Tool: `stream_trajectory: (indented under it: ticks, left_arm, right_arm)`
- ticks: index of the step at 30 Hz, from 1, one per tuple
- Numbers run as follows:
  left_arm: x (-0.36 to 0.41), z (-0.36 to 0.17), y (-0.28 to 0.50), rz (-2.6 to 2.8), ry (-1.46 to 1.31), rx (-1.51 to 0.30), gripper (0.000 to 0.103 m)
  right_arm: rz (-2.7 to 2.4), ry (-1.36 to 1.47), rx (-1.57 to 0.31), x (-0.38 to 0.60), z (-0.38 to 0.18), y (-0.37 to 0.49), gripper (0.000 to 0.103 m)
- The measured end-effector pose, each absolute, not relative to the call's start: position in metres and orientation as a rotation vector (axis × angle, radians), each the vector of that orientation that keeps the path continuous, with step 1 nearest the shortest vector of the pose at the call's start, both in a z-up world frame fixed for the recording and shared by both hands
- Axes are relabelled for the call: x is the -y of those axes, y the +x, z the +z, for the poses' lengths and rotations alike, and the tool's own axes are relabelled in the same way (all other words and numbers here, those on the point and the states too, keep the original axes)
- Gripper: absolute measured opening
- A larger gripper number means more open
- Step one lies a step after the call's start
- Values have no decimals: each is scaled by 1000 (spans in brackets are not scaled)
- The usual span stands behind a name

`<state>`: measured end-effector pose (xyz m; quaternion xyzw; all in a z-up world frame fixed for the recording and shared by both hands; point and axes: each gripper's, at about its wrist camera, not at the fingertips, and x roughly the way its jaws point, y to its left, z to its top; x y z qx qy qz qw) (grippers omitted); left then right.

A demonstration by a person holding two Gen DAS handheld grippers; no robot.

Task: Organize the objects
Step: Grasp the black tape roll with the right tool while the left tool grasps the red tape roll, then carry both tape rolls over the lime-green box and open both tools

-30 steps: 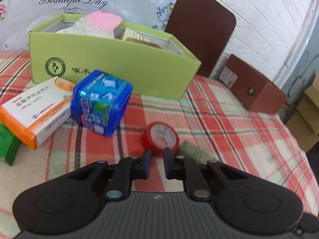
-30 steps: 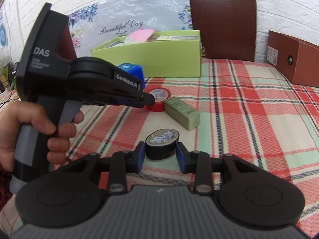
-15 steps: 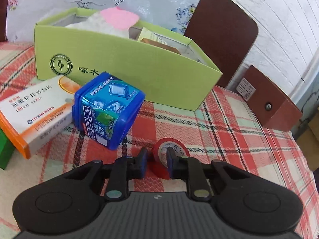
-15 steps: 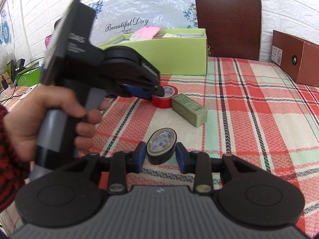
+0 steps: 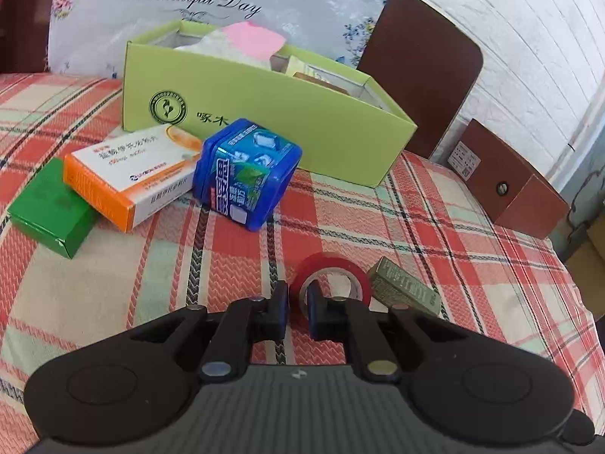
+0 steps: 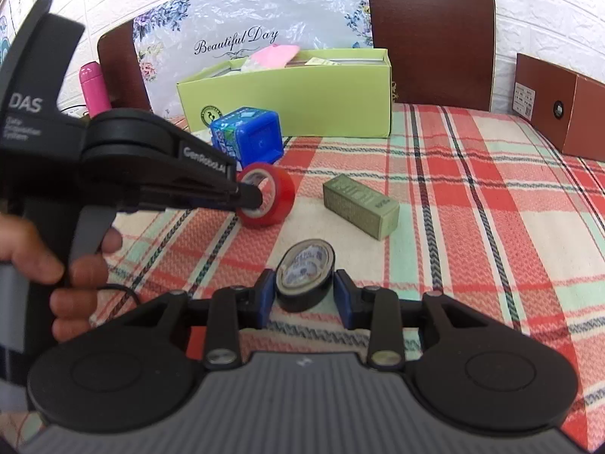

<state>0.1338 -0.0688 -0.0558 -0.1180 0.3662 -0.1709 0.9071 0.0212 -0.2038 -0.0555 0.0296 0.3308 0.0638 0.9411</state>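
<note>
Nearest the right wrist camera, the right tool [image 6: 300, 295] pinches the black tape roll [image 6: 305, 279] across its outer sides, the roll standing on edge so its label faces the lens; that crosswise hold looks chosen to keep the roll from rolling away.

The left tool [image 5: 297, 304] grips the red tape roll [image 5: 332, 278] differently; one finger sits inside the core and the other outside, so the pads press together on the roll's wall alone. Its jaws have just been closing onto that wall. In the right wrist view the red roll [image 6: 266, 199] appears tipped up on the tool's tip, held by a person's hand [image 6: 64, 276], though whether it has left the cloth cannot be told.

Just beside the red roll lies an olive carton [image 5: 406, 291] on the plaid-covered desk [image 5: 113, 295]. Further back stand a blue tin [image 5: 245, 178], an orange and white box [image 5: 132, 174] and a green box [image 5: 51, 206]; these lean close to the light green box [image 5: 264, 121], which is open-topped and already partly filled. That box is probably the collecting place, so both rolls are likely headed there.
</note>
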Motion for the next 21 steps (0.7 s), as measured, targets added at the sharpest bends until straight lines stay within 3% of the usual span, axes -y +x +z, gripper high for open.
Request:
stream_trajectory:
  ticks: [11,21]
  left_arm:
    - [68,-46,127,-369,-226,-739,7]
    - [44,13,119,-387,-274,-579,7]
  right_arm:
    - [127,52,-651,207,-46,23,30]
    - [157,26,-507,209,0,44,30]
